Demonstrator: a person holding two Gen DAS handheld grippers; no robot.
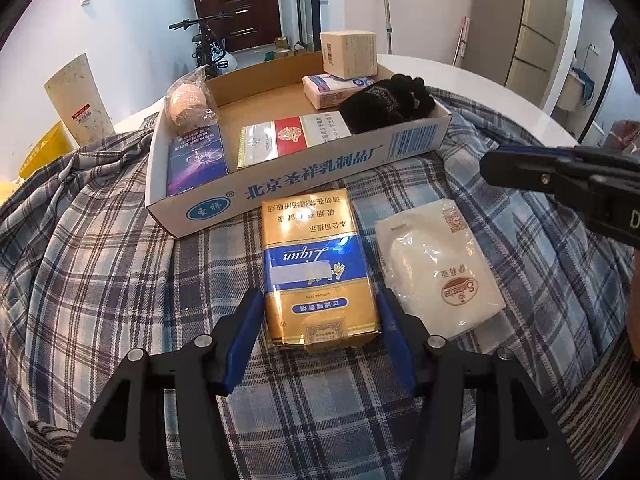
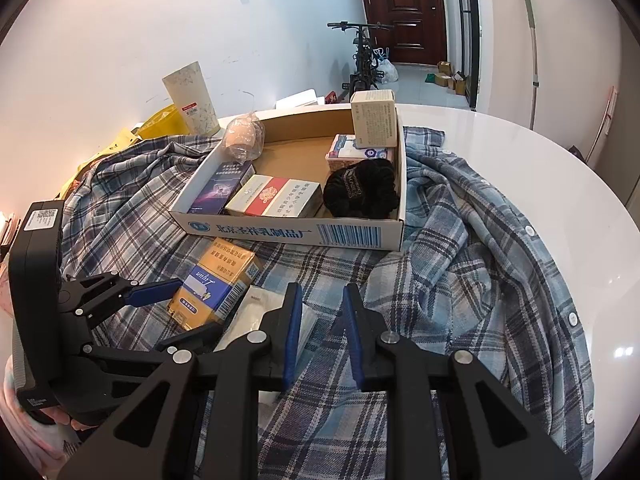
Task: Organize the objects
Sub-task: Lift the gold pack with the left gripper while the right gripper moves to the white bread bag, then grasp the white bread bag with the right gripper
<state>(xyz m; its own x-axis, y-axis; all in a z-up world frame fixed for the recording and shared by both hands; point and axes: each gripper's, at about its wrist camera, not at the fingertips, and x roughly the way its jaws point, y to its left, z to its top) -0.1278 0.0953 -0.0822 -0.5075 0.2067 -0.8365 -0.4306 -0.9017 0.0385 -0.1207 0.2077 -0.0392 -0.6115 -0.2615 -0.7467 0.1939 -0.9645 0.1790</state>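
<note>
A gold and blue carton (image 1: 316, 272) lies on the plaid cloth in front of a shallow cardboard tray (image 1: 320, 184). My left gripper (image 1: 318, 304) is open, its blue fingers on either side of the carton's near end, not clamped. The carton (image 2: 218, 280) and left gripper (image 2: 160, 312) also show in the right wrist view. A white plastic packet (image 1: 436, 268) lies right of the carton. My right gripper (image 2: 320, 312) is open and empty above the cloth, beside the packet (image 2: 256, 312).
The tray (image 2: 280, 236) holds a purple box (image 1: 196, 160), a red and white carton (image 1: 288, 140), a black knit item (image 1: 388, 104), a tissue pack (image 1: 332, 88), a tan box (image 1: 348, 54) and a bagged ball (image 1: 188, 104). The plaid shirt (image 2: 480, 260) covers a round white table (image 2: 540, 160).
</note>
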